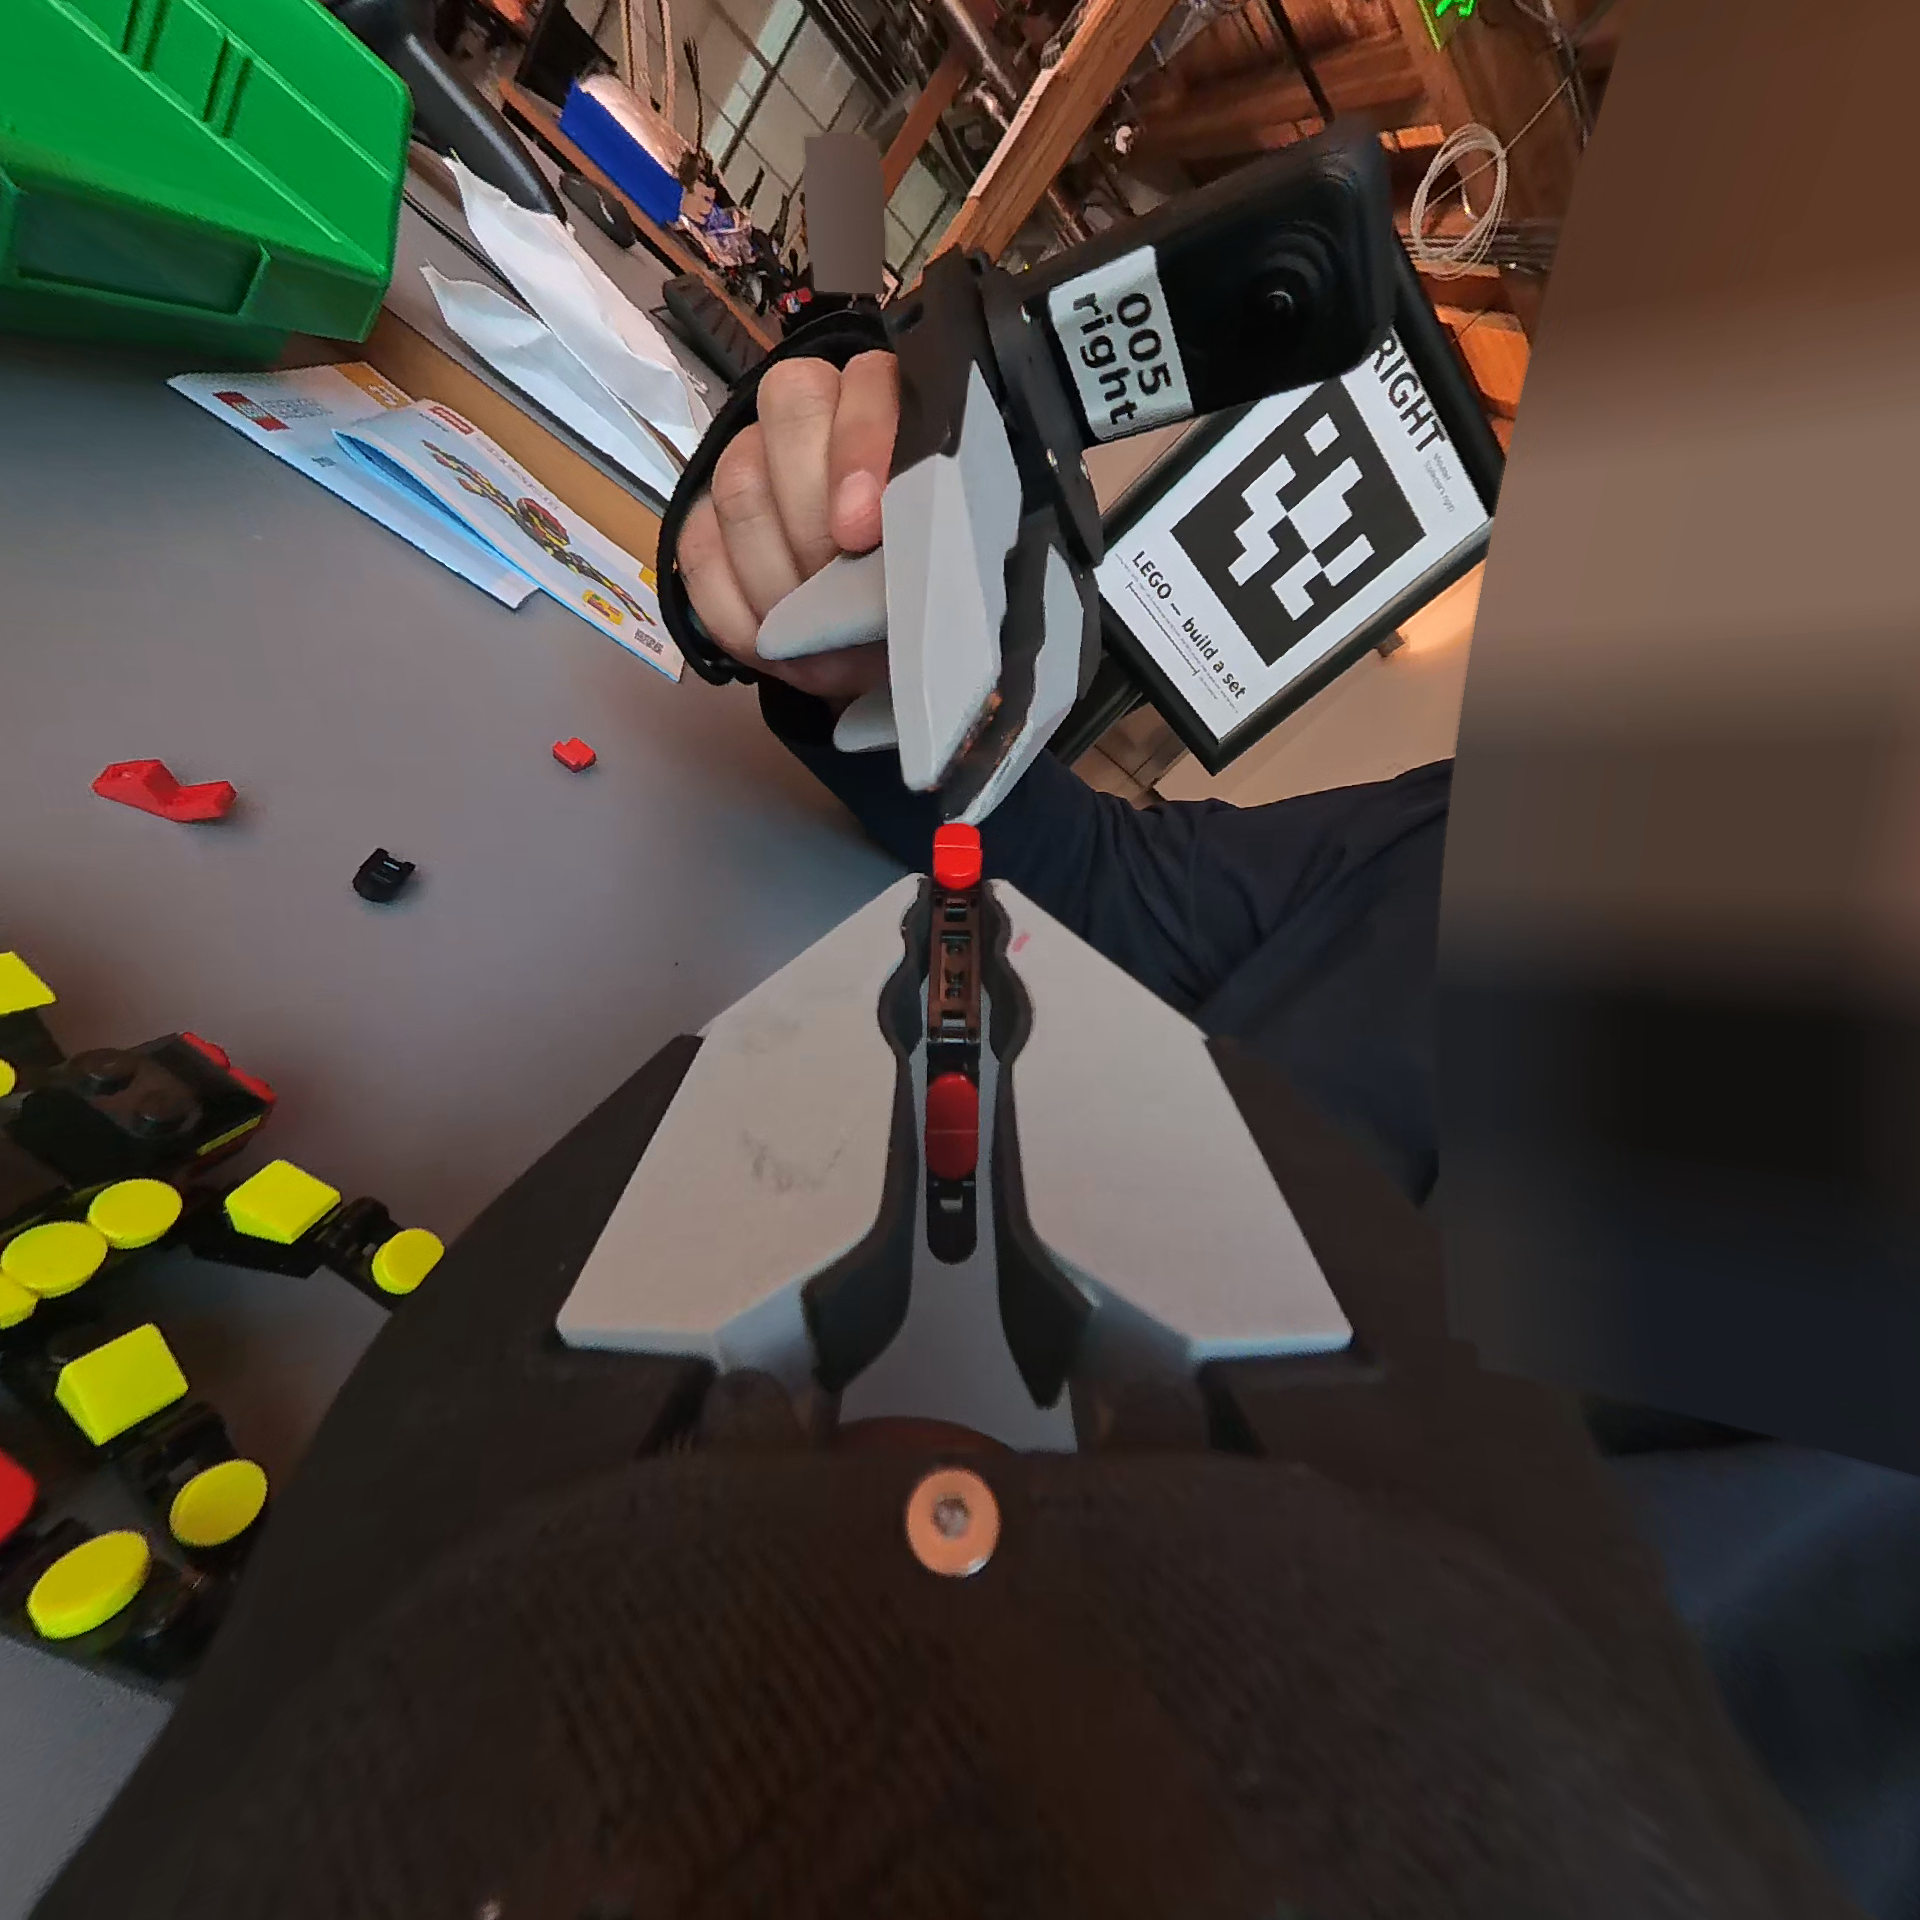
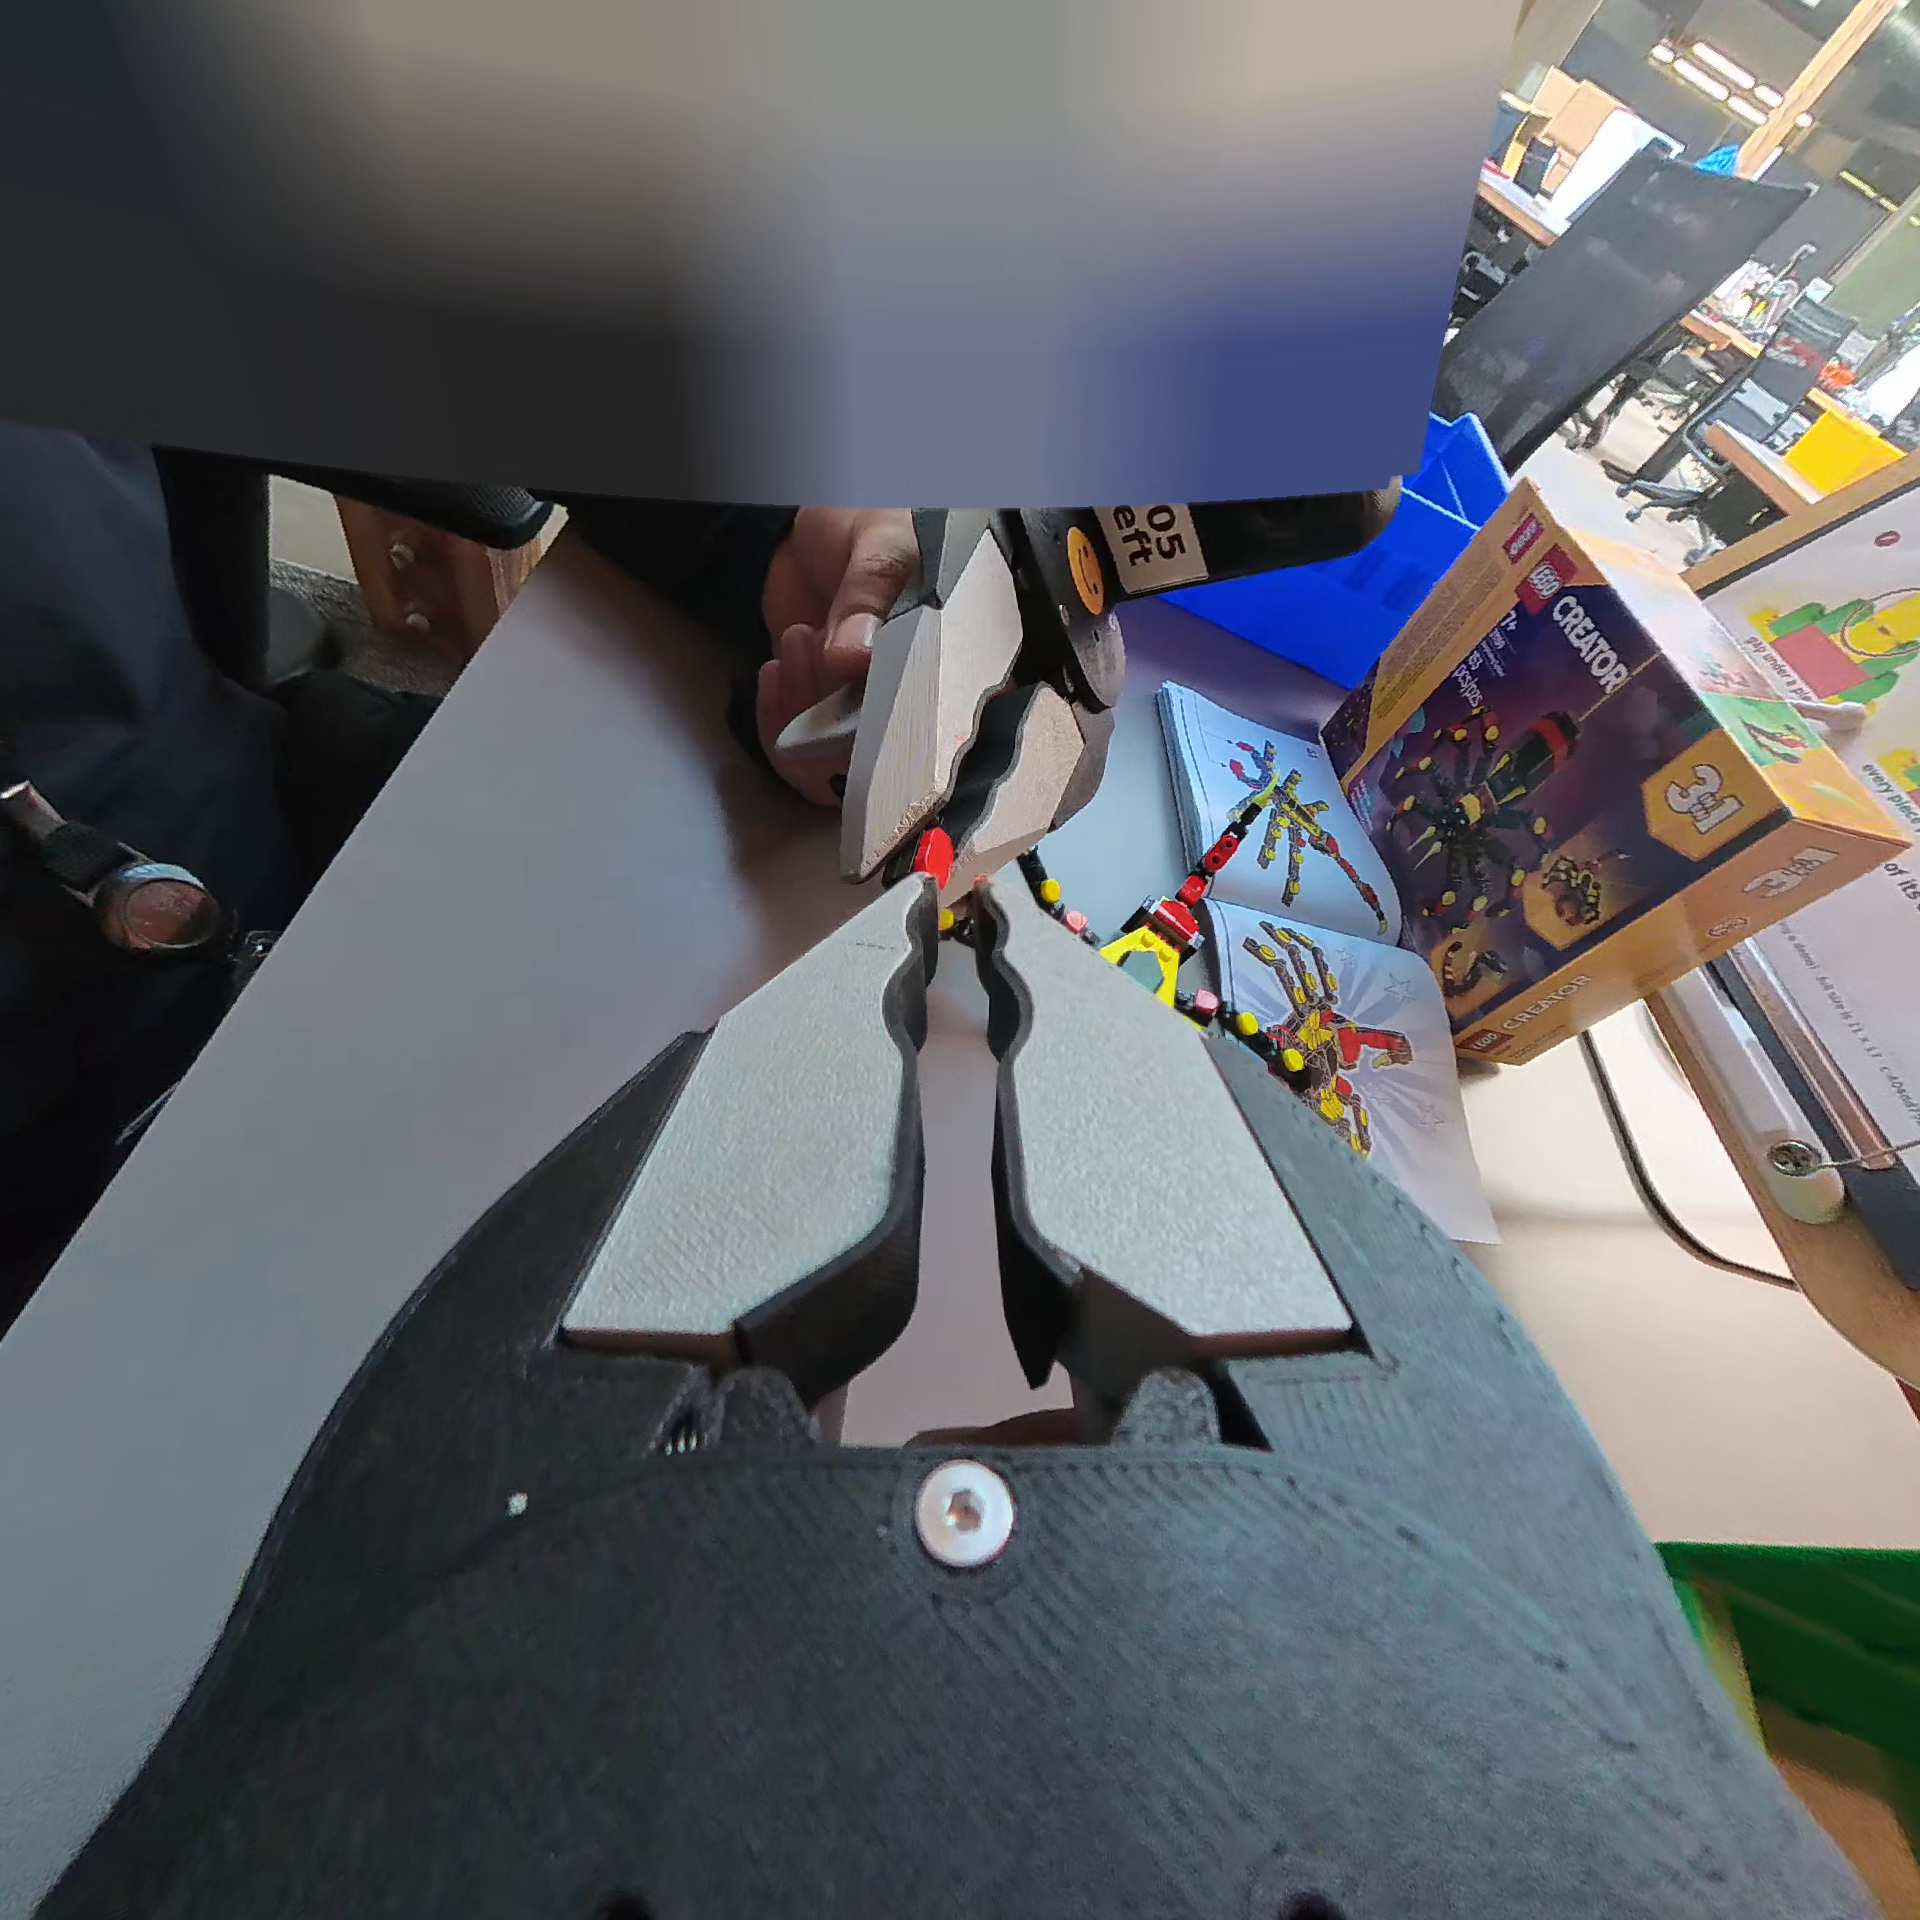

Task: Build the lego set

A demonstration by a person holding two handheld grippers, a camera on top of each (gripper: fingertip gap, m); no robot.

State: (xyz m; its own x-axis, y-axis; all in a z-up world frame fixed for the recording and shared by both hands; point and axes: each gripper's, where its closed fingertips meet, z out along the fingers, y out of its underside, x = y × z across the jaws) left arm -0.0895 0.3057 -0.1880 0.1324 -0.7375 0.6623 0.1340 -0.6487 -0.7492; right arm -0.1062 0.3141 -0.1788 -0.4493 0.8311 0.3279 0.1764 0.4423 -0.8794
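Observation:
My left gripper [image 1: 956, 896] is shut on a slim black-and-red lego limb [image 1: 952, 1039]. The limb's red tip [image 1: 956, 854] sticks out past the fingertips. My right gripper [image 2: 954, 914] faces it tip to tip. Its jaws stand a narrow gap apart with nothing between them. In the left wrist view the right gripper [image 1: 961, 795] hangs just above the red tip. In the right wrist view the left gripper [image 2: 935, 868] holds the red tip [image 2: 932, 854] right at my right fingertips. The black, yellow and red lego model [image 1: 135, 1247] lies on the grey table [image 1: 468, 935]; it also shows in the right wrist view [image 2: 1164, 935].
Loose pieces lie on the table: a red bracket [image 1: 166, 792], a small red piece [image 1: 574, 753], a black piece [image 1: 382, 873]. Instruction booklets [image 1: 468, 499] [image 2: 1299, 914], the set's box [image 2: 1590, 790], a green bin [image 1: 187, 166], a blue bin [image 2: 1382, 582] and a marker sign [image 1: 1299, 530] ring the area. Less than 4 cm separates the two grippers' tips.

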